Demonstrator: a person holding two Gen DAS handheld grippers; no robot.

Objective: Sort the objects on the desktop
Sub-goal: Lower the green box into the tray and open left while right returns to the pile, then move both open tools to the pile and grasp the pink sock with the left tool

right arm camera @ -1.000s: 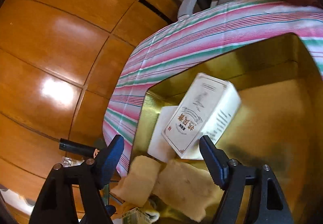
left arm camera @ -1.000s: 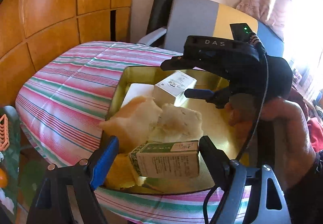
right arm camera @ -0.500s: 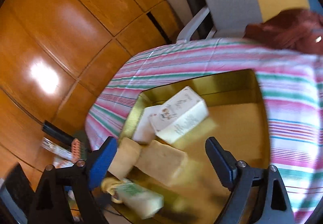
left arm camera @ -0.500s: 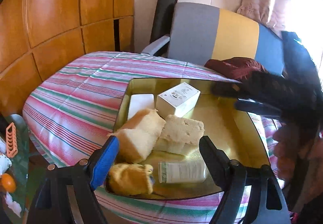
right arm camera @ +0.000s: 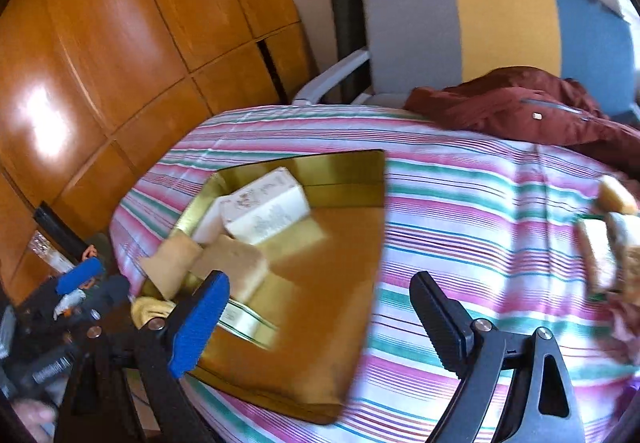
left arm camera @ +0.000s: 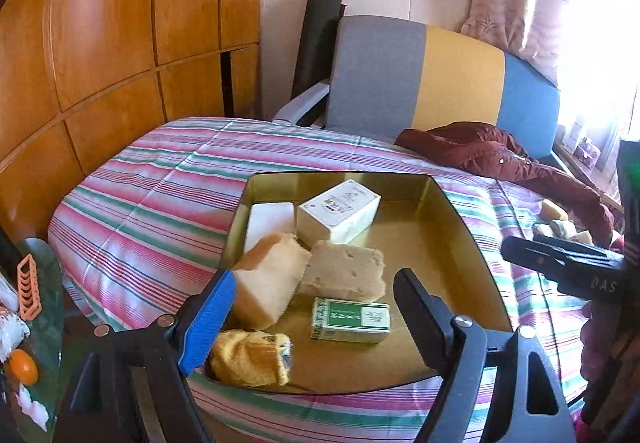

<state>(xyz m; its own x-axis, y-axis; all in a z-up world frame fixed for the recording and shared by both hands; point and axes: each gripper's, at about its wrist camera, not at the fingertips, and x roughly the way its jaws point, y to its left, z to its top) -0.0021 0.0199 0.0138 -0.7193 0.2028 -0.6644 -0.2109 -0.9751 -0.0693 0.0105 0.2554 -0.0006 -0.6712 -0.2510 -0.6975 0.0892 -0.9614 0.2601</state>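
Both sets of fingers grip nothing — the left gripper (left arm camera: 312, 307) gapes wide, the right gripper (right arm camera: 320, 317) is opening. Beyond them sits the gold tray (left arm camera: 452, 203) (white box (left arm camera: 338, 209), green box (left arm camera: 351, 319), sponges (left arm camera: 344, 271) inside) on the striped desk (left arm camera: 160, 203).

My shiny gold metal tray (left arm camera: 460, 227) sits on the pink, green and white striped cloth (left arm camera: 160, 203). At its near edge lie a green-and-white carton (left arm camera: 351, 320) and a yellow knitted bundle (left arm camera: 250, 357).
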